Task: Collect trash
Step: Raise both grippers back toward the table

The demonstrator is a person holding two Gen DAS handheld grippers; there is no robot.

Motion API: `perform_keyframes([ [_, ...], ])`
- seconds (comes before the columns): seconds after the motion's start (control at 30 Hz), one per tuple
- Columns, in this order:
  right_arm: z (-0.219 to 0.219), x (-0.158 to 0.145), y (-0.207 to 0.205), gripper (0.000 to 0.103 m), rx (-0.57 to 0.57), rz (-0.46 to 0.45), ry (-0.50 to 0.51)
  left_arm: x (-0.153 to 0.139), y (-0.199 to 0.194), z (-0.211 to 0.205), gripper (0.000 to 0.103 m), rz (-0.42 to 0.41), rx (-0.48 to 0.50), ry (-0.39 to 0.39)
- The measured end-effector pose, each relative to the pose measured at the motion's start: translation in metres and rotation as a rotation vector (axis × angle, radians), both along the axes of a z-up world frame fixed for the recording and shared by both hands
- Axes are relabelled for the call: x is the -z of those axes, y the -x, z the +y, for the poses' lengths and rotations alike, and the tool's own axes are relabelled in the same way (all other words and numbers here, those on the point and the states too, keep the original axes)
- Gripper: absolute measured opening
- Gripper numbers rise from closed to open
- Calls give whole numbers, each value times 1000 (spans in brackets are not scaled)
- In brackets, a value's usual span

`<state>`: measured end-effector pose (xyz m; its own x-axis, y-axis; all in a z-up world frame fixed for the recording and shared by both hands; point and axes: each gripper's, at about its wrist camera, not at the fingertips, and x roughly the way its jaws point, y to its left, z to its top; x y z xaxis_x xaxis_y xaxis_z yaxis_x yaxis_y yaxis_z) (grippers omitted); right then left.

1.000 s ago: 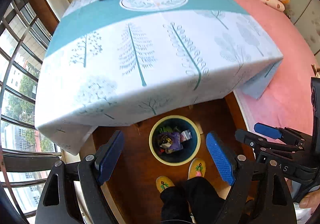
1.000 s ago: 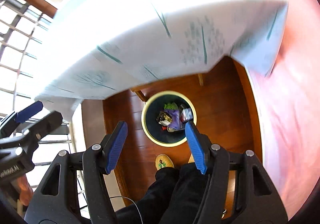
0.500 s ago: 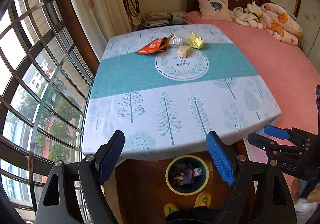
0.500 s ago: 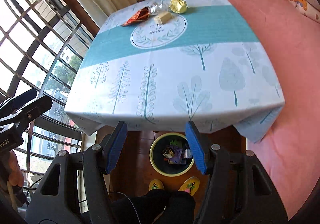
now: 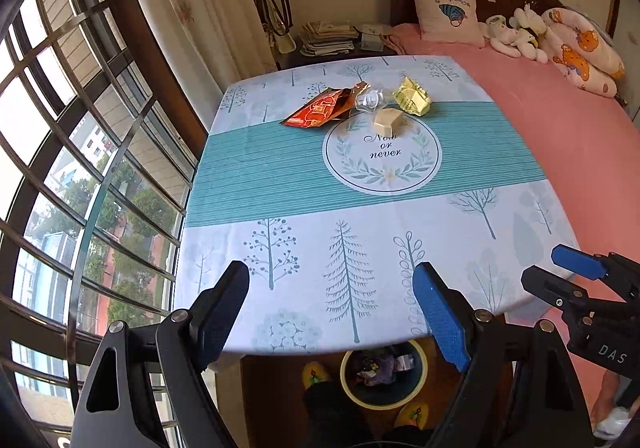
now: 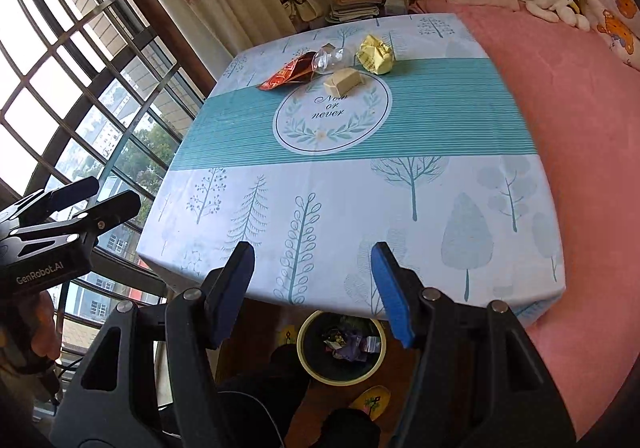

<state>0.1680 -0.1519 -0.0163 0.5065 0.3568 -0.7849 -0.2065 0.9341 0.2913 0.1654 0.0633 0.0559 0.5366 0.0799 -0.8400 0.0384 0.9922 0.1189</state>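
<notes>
Trash lies at the far side of the clothed table (image 5: 360,248): a red-orange wrapper (image 5: 322,110) (image 6: 286,75), a clear plastic piece (image 5: 368,101) (image 6: 327,58), a crumpled yellow wrapper (image 5: 412,100) (image 6: 375,54) and a small beige box (image 5: 389,121) (image 6: 343,82). A yellow-rimmed bin (image 5: 382,376) (image 6: 342,348) holding trash stands on the floor under the near table edge. My left gripper (image 5: 332,312) and right gripper (image 6: 312,284) are both open and empty, held above the near edge, far from the trash.
A pink bed (image 5: 560,120) with a pillow and plush toys lies to the right of the table. A barred window (image 5: 60,168) runs along the left. The person's legs and yellow slippers (image 5: 316,374) are by the bin.
Both grippers have risen and tilted up from looking down at the bin to looking across the tabletop. Both stay open and empty.
</notes>
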Motion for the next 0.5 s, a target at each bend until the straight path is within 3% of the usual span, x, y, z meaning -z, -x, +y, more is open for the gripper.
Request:
perform_keyframes([
  [0.23,-3,6,-52,58,87,3,11,20,-86,-5,85,29,96,-3],
  [0.5,6,12,-133,58,279,61,-10,56,-208,2,85,99,259,-21],
])
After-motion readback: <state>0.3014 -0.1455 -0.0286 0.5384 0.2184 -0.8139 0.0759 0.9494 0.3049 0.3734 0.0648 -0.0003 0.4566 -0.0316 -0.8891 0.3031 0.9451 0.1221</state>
